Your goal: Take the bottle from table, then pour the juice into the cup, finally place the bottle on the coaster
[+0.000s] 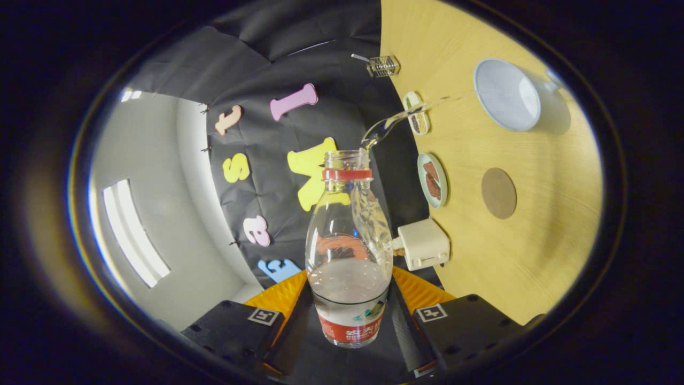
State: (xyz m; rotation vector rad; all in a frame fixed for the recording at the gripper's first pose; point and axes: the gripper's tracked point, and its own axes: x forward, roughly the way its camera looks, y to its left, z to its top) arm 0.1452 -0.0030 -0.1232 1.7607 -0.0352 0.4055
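My gripper (350, 307) is shut on a clear plastic bottle (348, 251) with a red label and a red neck ring, its cap off. Both orange fingers (283, 295) press on the bottle's lower body. The whole view is rolled, so the wooden table (534, 251) stands to the right of the bottle. A thin stream of clear liquid (389, 125) arcs from the bottle's mouth toward the pale blue cup (507, 95) beyond the fingers. The bottle is still about a third full. A round brown coaster (498, 193) lies on the table between the cup and me.
Along the table's far edge sit a white box (425, 244), a small plate of brown pieces (433, 180), a small oval dish (417, 113) and a small glass container (382, 66). Behind them hangs the booth's black cloth wall.
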